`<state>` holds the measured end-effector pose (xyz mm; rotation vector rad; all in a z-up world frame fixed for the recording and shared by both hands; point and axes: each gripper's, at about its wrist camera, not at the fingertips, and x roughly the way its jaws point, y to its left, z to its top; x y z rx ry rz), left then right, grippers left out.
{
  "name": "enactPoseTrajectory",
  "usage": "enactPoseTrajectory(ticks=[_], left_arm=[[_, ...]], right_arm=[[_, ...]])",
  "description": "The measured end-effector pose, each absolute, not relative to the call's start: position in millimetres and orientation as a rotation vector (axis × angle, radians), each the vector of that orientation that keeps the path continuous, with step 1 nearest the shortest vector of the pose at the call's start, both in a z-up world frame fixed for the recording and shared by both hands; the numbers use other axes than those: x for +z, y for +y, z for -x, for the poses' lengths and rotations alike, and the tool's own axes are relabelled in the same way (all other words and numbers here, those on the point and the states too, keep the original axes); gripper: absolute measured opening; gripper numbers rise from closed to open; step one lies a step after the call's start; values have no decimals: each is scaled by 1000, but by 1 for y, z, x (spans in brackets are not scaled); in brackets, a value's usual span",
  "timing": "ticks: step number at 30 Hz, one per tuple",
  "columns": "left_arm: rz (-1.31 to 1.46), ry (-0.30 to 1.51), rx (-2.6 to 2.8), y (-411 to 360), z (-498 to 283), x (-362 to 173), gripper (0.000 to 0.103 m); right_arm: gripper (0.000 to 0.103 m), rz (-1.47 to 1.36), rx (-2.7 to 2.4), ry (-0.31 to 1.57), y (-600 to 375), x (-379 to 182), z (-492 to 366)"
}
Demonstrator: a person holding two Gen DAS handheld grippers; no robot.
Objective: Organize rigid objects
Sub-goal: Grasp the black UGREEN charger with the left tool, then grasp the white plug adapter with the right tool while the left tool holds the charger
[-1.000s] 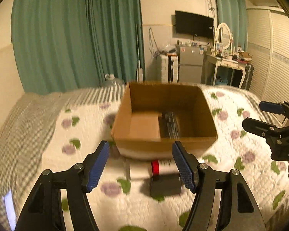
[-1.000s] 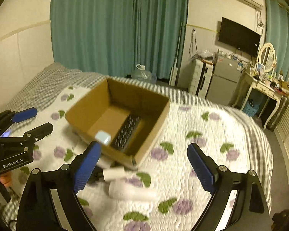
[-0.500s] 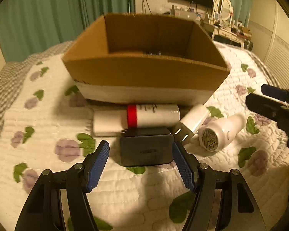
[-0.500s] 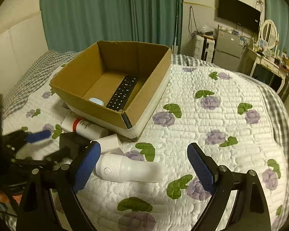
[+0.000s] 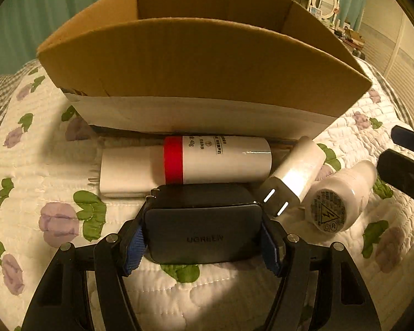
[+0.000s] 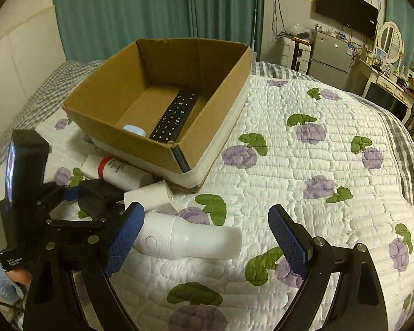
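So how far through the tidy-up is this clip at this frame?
Early. Done: a black remote and a small pale-blue item lie inside the cardboard box. In hand: the left gripper pinches the dark charger, not yet lifted off the quilt. Left: the red-banded tube, white plug adapter and white bottle-shaped device; the right gripper is open.

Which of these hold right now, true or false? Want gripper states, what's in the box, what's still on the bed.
1. The left gripper is closed on the dark charger. True.
2. The right gripper holds the white bottle. False: it is open, and the bottle lies on the quilt between its fingers.
3. A black remote lies inside the cardboard box. True.
4. The red-banded tube is in the box. False: it lies on the quilt against the box's front wall.
5. The box stands on a wooden table. False: on the quilt.
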<state>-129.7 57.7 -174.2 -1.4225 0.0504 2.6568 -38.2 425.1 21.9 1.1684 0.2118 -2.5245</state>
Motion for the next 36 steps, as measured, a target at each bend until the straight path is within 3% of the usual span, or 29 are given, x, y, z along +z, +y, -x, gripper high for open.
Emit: enactPoseTrajectory(ticks=[12,22,27,31,36], left_arm=[[1254,19,2781,25,85,-137,69],[1249,-12,2836,-4,102,-134,69],[1261,-16,2821,-8,104,-140,69],[1267,-14,2810,-6,102,-143,69],[1250,-7,2812,-6,99,-139,69]], right_arm=[[92,-1180,-2416,347,382,9,39],[92,-1303,-2305,508,336,-32,63],[91,-1362,-2302,454,332,-45,78],[67,-1340,-2302,460,330,-43,75],[67,-1291,-2327,474,331,-34,64]])
